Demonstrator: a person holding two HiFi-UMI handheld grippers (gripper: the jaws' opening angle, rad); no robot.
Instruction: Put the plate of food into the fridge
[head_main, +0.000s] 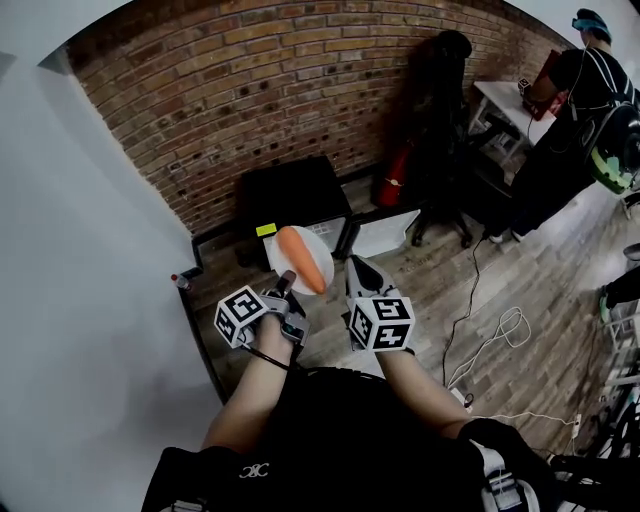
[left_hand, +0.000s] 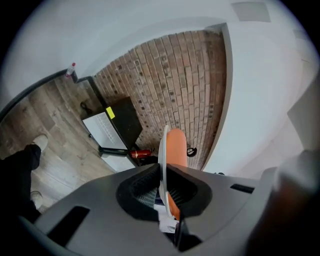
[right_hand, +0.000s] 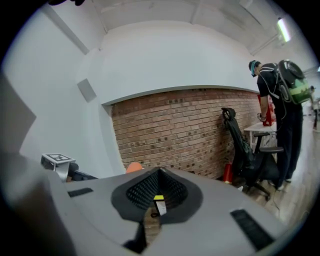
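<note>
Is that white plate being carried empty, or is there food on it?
Not empty. One orange carrot lies across the plate, and the left gripper pinches the plate by its rim.

Rough brick wall (head_main: 300, 90), wood-plank floor (head_main: 520, 270), smooth glossy white plate (head_main: 277, 262), matt black fridge (head_main: 290, 195).

Left claw (head_main: 288, 282), right claw (head_main: 357, 264) grey; 2 black-white marker cubes (head_main: 382, 322); black shirt (head_main: 330, 440).

Left tongs (left_hand: 162, 169) pinch the white plate (left_hand: 162, 142) carrying orange food (left_hand: 176, 147).
</note>
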